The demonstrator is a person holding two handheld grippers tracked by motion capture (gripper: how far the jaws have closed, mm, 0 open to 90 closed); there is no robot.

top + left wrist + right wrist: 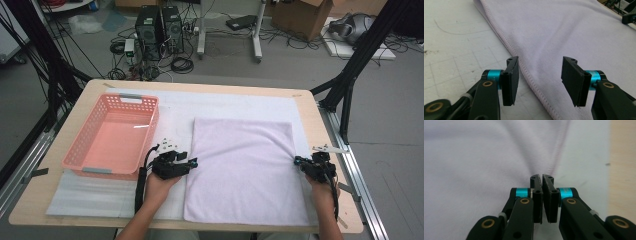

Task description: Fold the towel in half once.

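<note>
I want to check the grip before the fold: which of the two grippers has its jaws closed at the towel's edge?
The right gripper, at the towel's right edge, jaws together with cloth bunching toward them. The left gripper has jaws standing apart over the left hem.

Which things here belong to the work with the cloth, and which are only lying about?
In the job:
- pale lilac square towel
- left gripper, jaws open
- right gripper, jaws shut on towel's edge

Lying about:
- empty pink plastic basket
- white foam mat
</note>
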